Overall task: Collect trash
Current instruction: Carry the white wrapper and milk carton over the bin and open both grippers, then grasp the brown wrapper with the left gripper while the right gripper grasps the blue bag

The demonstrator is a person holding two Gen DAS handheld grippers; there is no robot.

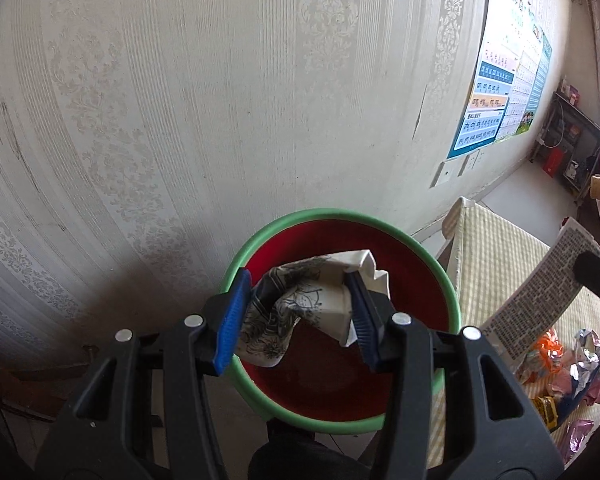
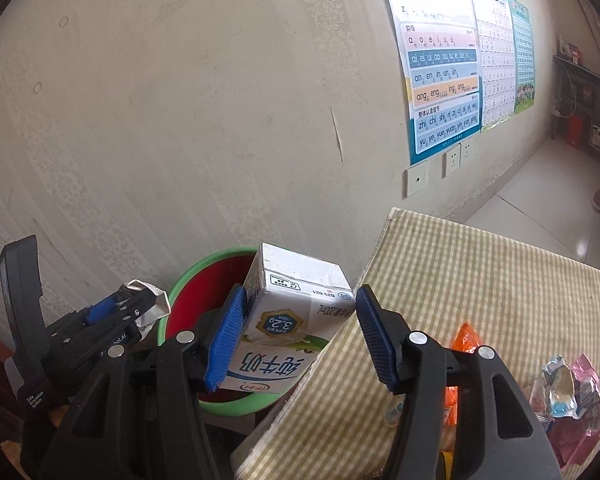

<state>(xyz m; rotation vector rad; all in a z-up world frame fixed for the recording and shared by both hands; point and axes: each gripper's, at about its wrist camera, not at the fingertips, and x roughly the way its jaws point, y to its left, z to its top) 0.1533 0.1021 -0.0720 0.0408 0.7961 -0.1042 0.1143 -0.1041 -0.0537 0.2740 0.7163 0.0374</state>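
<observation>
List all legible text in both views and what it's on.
Milk carton: "3.2g", "200mL", "纯牛奶", "SIG".
Pinyin poster: "ai ei ui ao ou", "an en in un", "ang eng ing ong", "zhi chi shi ri".
Left tool body: "Data"; rest blurred.
Other posters, wrappers: unreadable.

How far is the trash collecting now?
Done: nothing shows in the red bin yet. In hand: the left gripper holds a crumpled paper cup over it; the right gripper carries a milk carton toward it. Left: snack wrappers on the checked tablecloth.
</observation>
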